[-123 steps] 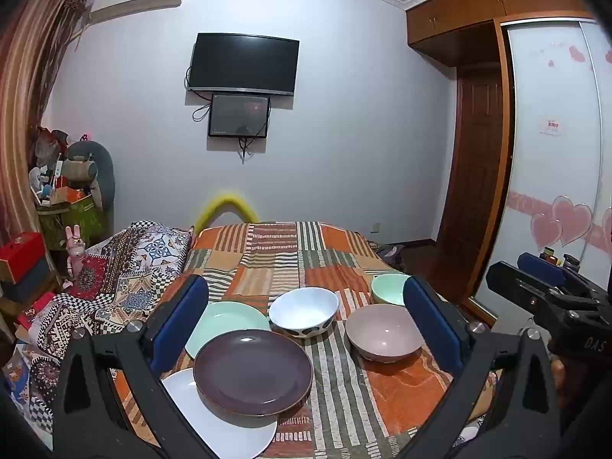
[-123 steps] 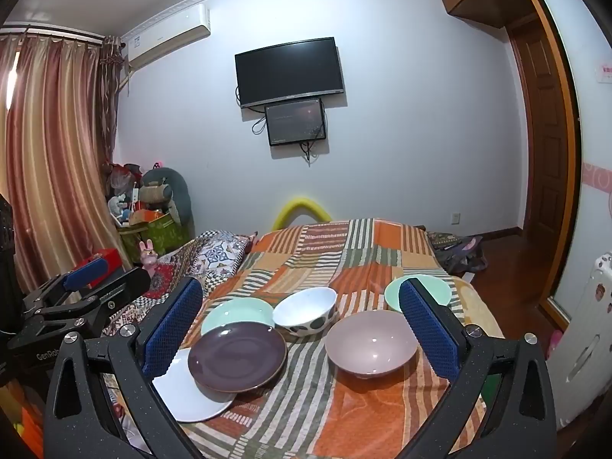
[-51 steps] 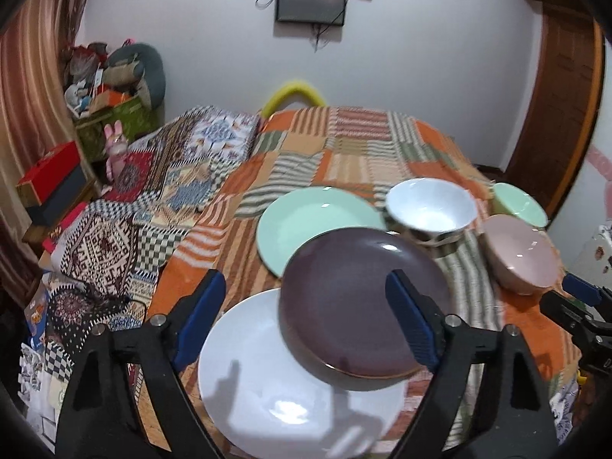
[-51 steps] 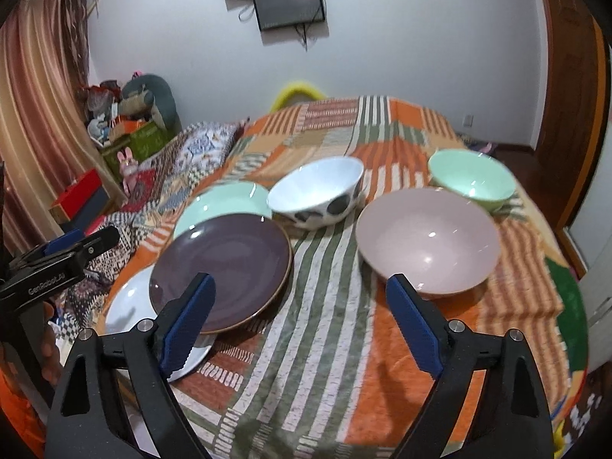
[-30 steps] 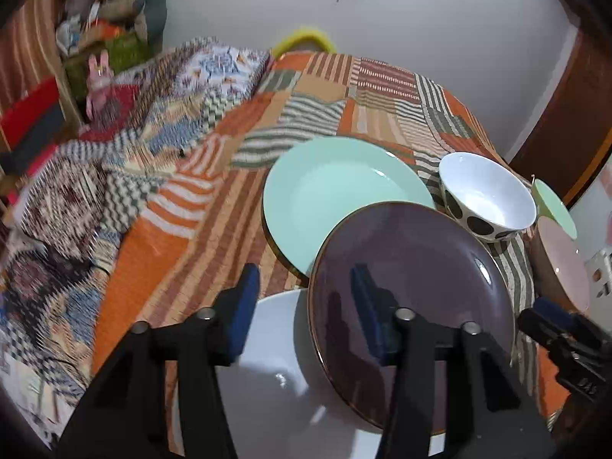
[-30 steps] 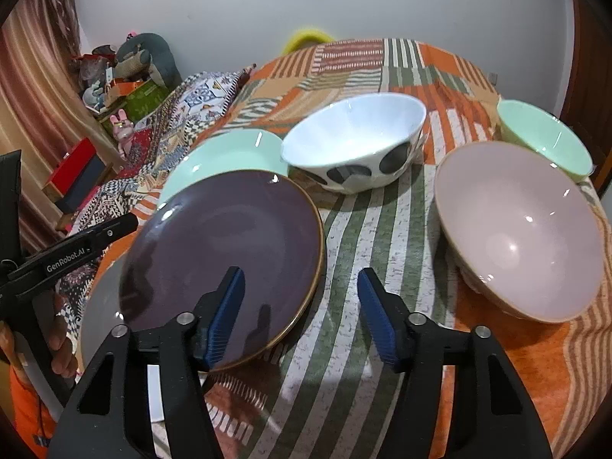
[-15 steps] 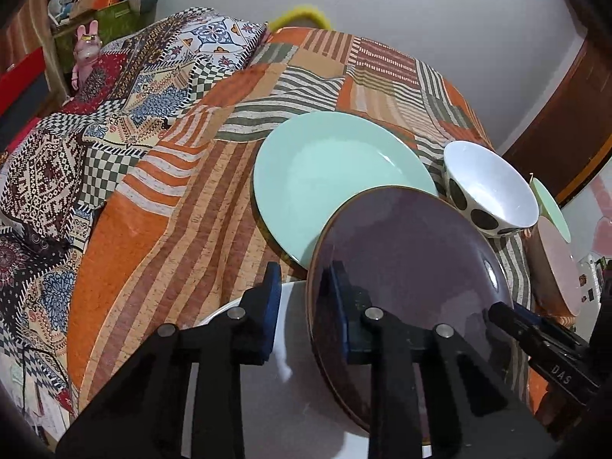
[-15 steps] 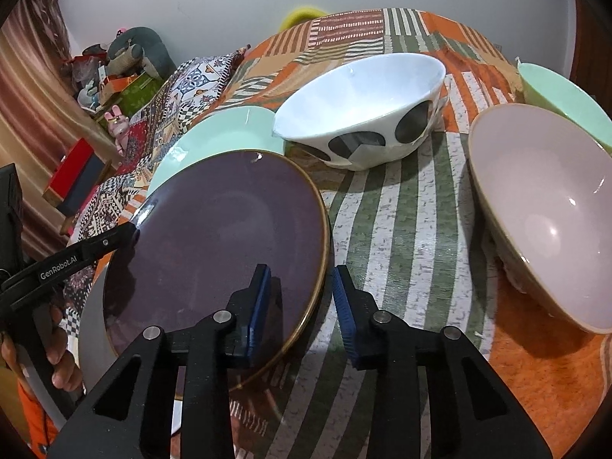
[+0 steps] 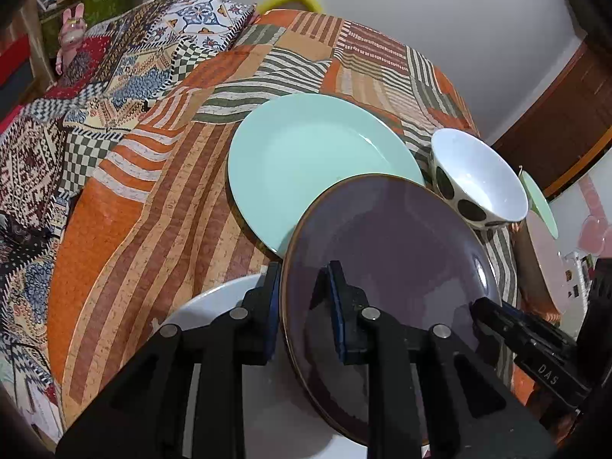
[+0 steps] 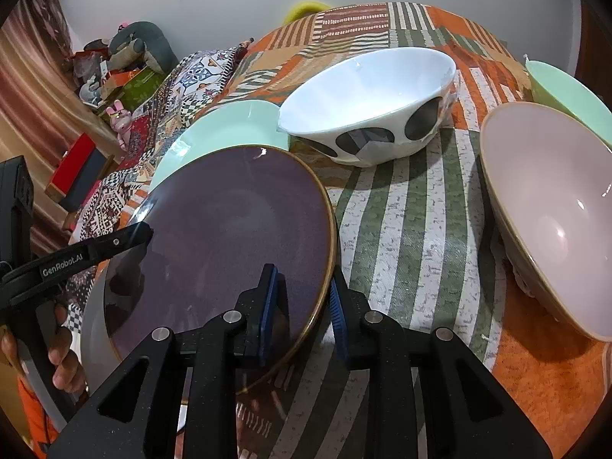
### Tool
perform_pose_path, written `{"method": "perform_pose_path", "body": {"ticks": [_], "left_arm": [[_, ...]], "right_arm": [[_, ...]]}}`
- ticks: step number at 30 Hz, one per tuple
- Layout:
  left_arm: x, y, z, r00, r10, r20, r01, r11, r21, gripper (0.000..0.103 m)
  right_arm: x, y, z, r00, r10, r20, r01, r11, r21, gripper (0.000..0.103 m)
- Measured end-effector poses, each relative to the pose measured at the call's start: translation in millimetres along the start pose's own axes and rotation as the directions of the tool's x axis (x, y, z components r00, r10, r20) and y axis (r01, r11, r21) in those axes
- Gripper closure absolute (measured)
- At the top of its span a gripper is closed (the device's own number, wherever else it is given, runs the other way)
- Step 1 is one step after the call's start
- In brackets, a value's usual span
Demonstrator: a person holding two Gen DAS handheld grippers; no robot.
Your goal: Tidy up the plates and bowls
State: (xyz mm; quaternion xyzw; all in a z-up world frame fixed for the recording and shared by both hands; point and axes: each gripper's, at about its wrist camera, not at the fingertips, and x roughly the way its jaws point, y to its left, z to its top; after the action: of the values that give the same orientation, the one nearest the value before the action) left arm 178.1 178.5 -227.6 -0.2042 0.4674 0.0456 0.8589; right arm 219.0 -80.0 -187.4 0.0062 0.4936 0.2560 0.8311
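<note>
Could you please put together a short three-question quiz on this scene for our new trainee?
1. True or false: the purple plate lies partly over the white plate.
2. Which bowl stands nearest the purple plate? A) mint bowl B) white spotted bowl C) pink bowl
3. Fill in: the left gripper and the right gripper each straddle the rim of the ____ plate.

Key
1. True: its near edge overlaps the white plate, while its far edge covers part of the mint plate.
2. B.
3. Purple: each gripper has one finger above and one below opposite rims, with the jaws closing.
</note>
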Motion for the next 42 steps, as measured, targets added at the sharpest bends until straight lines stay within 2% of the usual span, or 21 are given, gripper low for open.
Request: {"method": "perform_pose_path", "body": {"ticks": [12, 25, 35, 42], "left_arm": [[-32, -21, -18, 0.999, 0.006, 0.051, -0.009, 0.999, 0.053, 0.08], [-88, -53, -45, 0.993, -0.035, 0.112, 0.023, 0.994, 0.11, 0.08], [-105, -79, -70, 0.993, -0.056, 0.102, 0.04, 0.987, 0.156, 0.08], [-101, -96, -86, 0.995, -0.07, 0.067, 0.057, 0.981, 0.184, 0.08]], "right_arm": [[-26, -2, -4, 0.999, -0.018, 0.035, 0.018, 1.0, 0.022, 0.079], [-76, -4, -18, 0.994, -0.025, 0.102, 0.022, 0.999, 0.034, 0.079], [-105, -16, -38, 0.991, -0.04, 0.127, 0.033, 0.998, 0.057, 0.078], [-113, -31, -51, 0.991, -0.055, 0.126, 0.046, 0.996, 0.08, 0.078]]}}
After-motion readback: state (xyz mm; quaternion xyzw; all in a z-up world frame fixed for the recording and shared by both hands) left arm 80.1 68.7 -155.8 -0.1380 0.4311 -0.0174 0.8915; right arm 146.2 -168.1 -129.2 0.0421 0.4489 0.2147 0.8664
